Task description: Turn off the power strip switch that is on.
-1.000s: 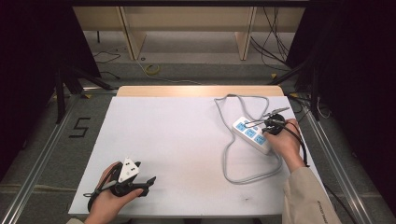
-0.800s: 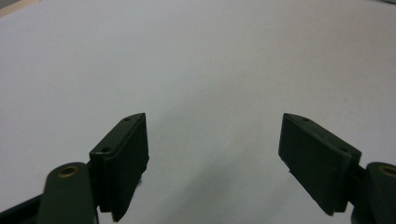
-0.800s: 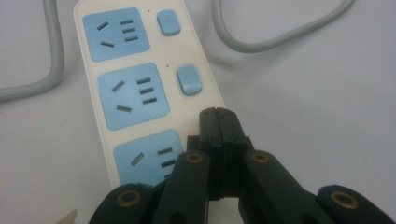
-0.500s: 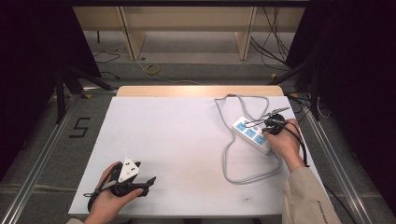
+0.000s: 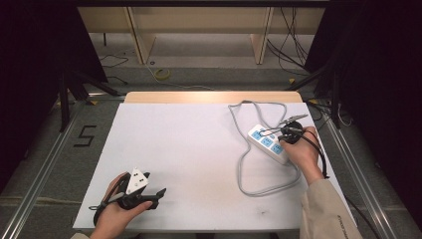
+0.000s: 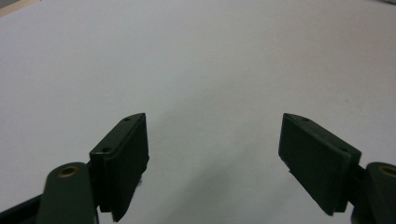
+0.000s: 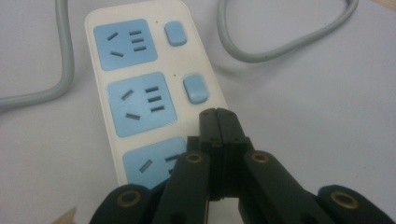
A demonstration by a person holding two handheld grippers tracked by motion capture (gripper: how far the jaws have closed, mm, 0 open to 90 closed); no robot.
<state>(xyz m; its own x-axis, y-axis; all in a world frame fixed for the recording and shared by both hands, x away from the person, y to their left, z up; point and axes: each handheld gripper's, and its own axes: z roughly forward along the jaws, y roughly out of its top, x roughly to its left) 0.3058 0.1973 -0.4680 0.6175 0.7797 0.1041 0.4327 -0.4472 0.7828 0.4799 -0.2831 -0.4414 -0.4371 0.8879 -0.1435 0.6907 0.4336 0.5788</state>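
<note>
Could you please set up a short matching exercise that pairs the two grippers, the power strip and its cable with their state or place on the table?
Things:
1. left gripper
2. right gripper
3. power strip
4. grey cable

States or places:
A. looped on the white table
B. jaws shut, over the strip's switch side
C. jaws wide open, nothing between them
D. white, with blue sockets and switches

Pairs: 1-C, 2-B, 3-D, 4-A

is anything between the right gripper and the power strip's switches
Nothing visible. The right gripper, jaws shut, hangs over the power strip right by the middle blue switch. The grey cable loops off to the sides, clear of the path.
</note>
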